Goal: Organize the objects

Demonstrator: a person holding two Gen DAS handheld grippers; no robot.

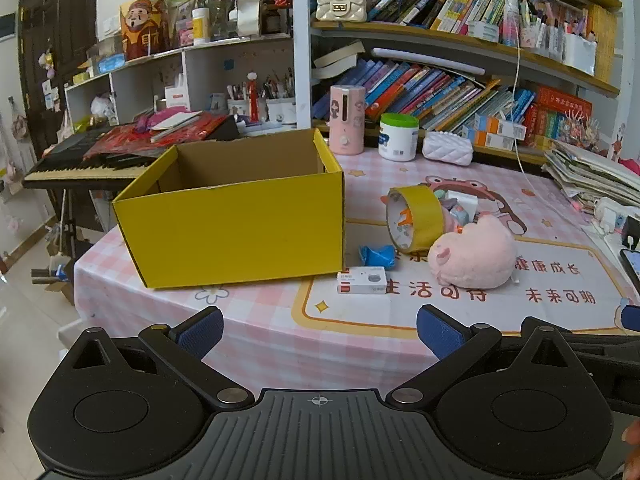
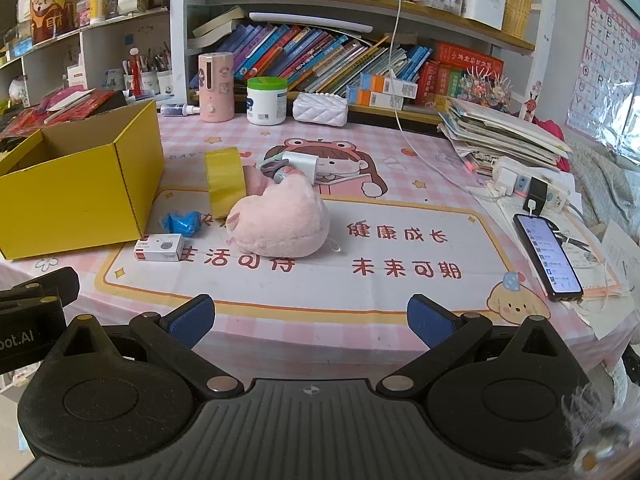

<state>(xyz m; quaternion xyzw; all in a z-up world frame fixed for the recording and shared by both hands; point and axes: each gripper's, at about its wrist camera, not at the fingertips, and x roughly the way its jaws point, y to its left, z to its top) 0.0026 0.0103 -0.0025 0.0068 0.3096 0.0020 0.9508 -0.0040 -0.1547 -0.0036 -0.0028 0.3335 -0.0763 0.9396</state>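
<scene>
An open yellow cardboard box (image 1: 236,224) (image 2: 76,192) stands on the table's left, with nothing visible inside it. To its right lie a yellow tape roll (image 1: 416,218) (image 2: 224,182), a pink plush toy (image 1: 474,258) (image 2: 280,220), a crumpled blue item (image 1: 378,256) (image 2: 182,222), a small white carton (image 1: 362,280) (image 2: 160,248), and a white cylinder with small toys (image 2: 298,162) behind the plush. My left gripper (image 1: 320,332) hangs open over the near table edge, nothing between its jaws. My right gripper (image 2: 312,320) is open too, short of the plush.
A phone (image 2: 548,258) lies at the right by a power strip (image 2: 532,190) and a paper stack (image 2: 500,132). A pink dispenser (image 2: 216,86), white jar (image 2: 266,100) and white pouch (image 2: 320,108) line the back before bookshelves. A keyboard (image 1: 92,160) stands left of the table.
</scene>
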